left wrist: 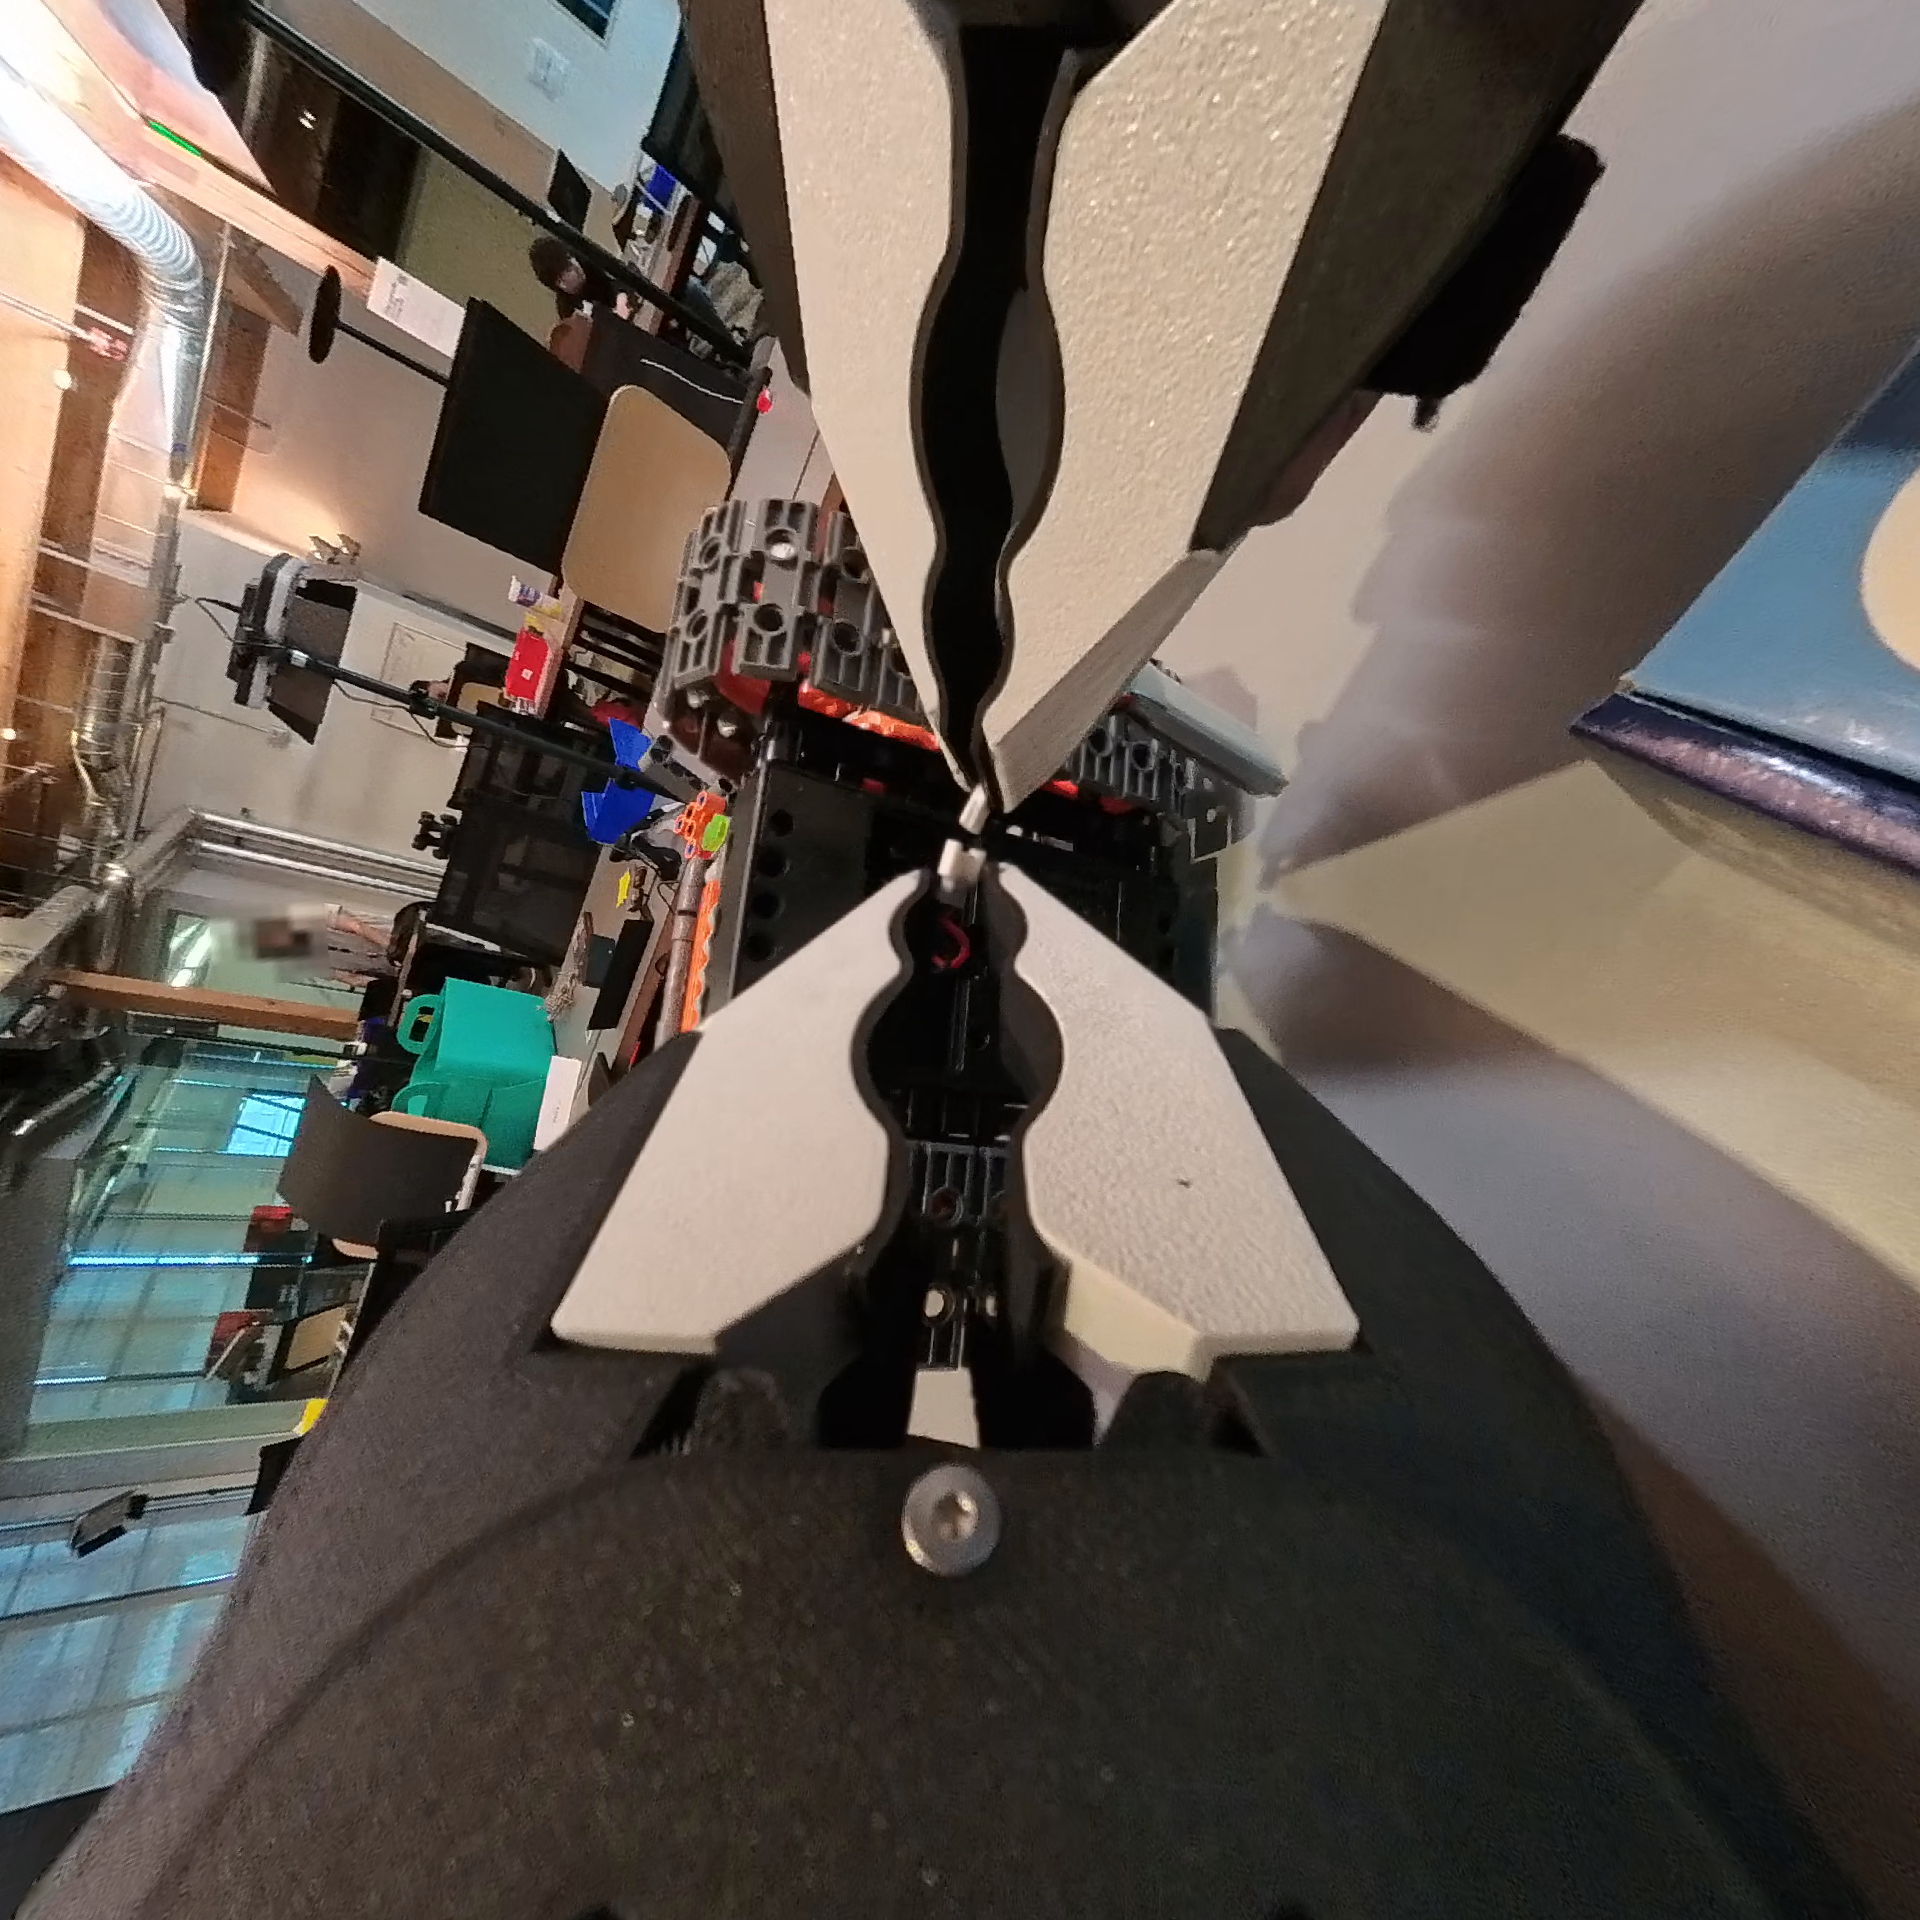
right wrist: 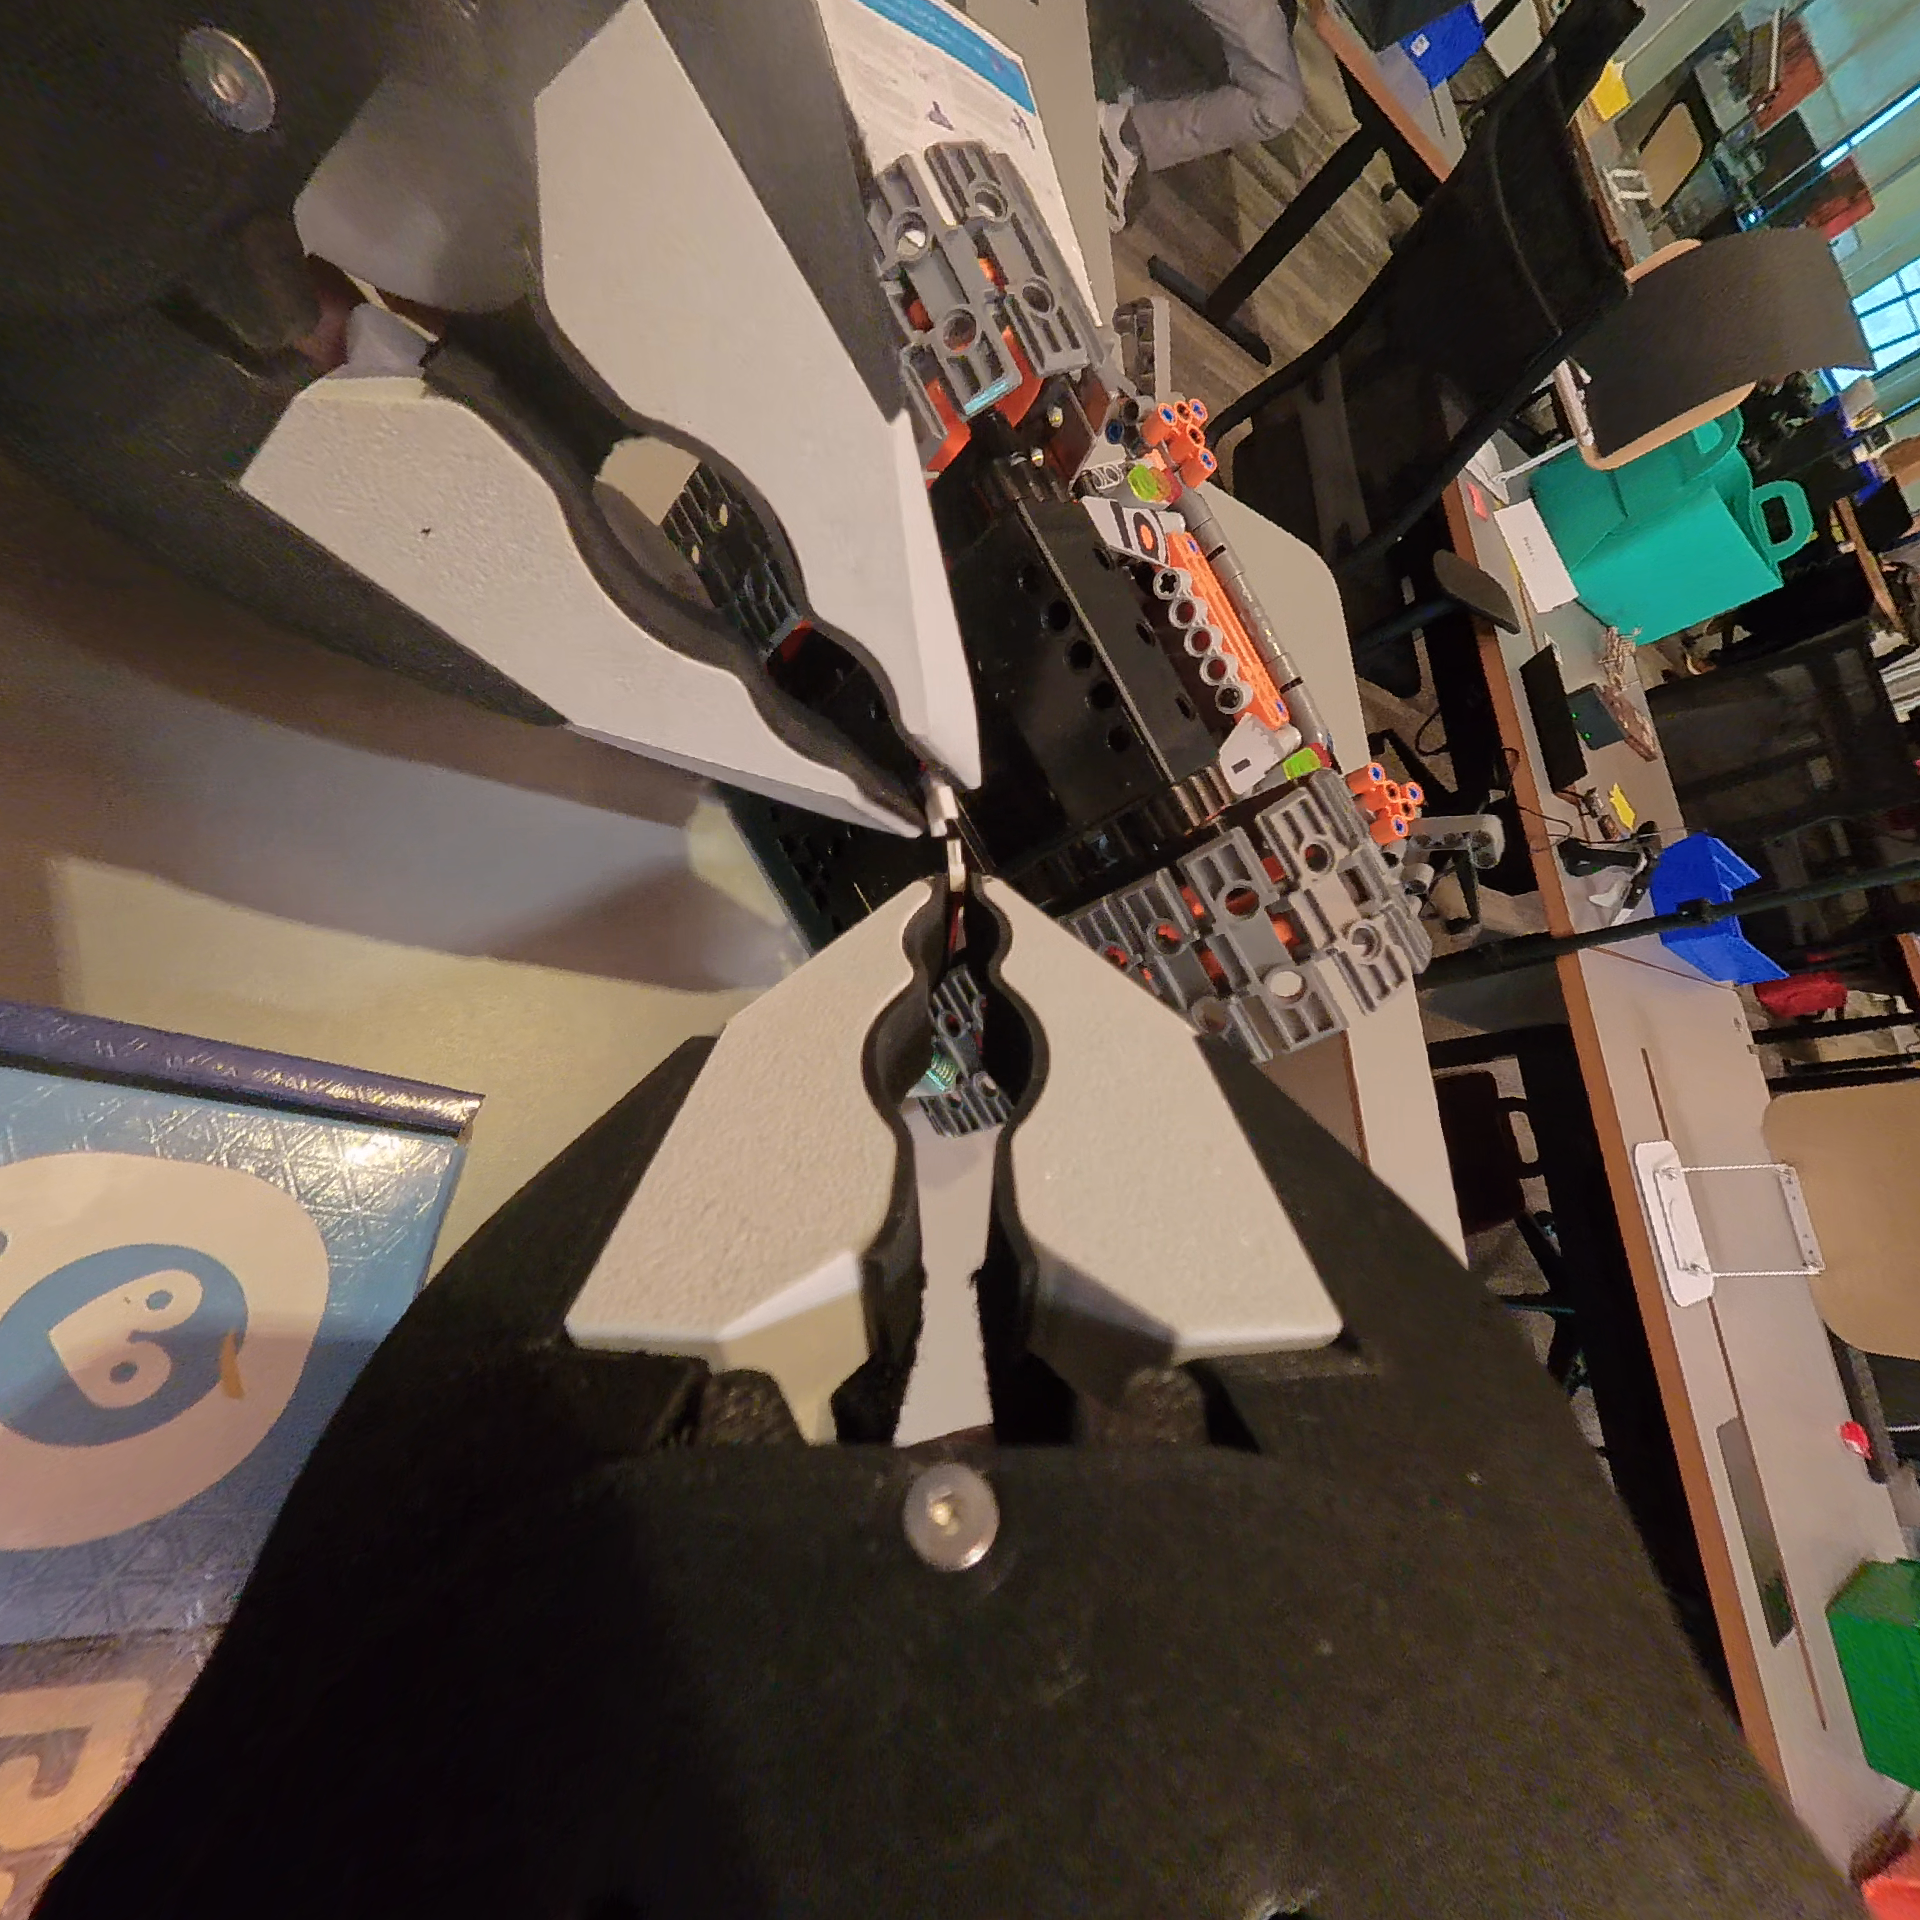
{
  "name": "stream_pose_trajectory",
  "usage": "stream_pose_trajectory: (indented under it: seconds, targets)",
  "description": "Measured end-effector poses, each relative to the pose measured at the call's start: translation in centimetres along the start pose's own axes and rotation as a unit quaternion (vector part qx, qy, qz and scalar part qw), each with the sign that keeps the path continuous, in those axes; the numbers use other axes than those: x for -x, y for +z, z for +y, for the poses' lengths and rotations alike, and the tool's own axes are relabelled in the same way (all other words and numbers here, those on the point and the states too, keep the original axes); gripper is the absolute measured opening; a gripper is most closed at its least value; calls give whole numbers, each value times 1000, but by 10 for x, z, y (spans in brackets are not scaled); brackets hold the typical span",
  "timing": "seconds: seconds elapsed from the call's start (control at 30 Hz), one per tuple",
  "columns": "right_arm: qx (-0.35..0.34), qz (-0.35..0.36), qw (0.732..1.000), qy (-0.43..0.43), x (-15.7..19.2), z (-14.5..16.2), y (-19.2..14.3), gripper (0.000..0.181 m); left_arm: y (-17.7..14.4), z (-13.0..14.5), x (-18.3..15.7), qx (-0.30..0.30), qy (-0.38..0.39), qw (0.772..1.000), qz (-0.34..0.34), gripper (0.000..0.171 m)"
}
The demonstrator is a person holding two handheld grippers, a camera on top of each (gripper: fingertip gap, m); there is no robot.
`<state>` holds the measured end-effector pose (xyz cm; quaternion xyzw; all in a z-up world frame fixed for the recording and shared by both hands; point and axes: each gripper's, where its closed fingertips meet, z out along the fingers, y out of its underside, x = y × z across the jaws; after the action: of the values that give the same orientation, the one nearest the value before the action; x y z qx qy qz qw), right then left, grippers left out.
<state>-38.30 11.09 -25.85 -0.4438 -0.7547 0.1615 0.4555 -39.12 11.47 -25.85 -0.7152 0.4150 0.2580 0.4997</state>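
The left gripper (left wrist: 961,871) and the right gripper (right wrist: 954,885) meet tip to tip, each with its jaws pinched together on an opposite end of a small white connector (left wrist: 964,844), which spans the short gap between the two sets of tips. A thin red wire (left wrist: 945,943) curls just behind the connector, inside the hollow between the left gripper's fingers (left wrist: 790,1091). Directly beyond the connector stands a building-brick model (right wrist: 1122,665) with a black perforated body, grey pinned tread blocks at both ends and orange trim along one side; it sits on the pale bench (right wrist: 1299,582), close to the bench's rounded corner. A blue patterned box (right wrist: 208,1226) with a cream disc on its face lies well to the side of the jaws, near the bench's opposite edge. Farther off, on another bench, sits a teal bin (right wrist: 1652,540).
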Motion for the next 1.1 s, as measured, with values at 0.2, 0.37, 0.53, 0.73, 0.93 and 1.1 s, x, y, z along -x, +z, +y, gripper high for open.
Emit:
stream_pose_trajectory:
  seconds: [0.2, 0.37, 0.53, 0.73, 0.93, 1.1]
  targets:
    - [-10, -14, 1000, 20, 1, -2, -4, 0, -1, 2, -3, 3, 22, 1000, -11, 3]
    - [-5, -53, 998, 41, 11, 5, -6, 0, -4, 5, -6, -1, 62, 997, -39, 2]
    - [13, -149, 985, 89, 32, 20, -12, 0, -6, 4, -3, -8, 75, 996, -51, 2]
    - [51, -317, 921, 222, 57, 44, -26, 0, -3, 7, -10, -8, 75, 996, -39, 0]
    - [97, -406, 855, 307, 71, 70, -22, 0, -1, 5, -12, -9, 70, 997, -33, 1]
    - [106, -370, 874, 296, 65, 75, -14, 13, -1, 6, -10, -8, 67, 997, -32, 1]
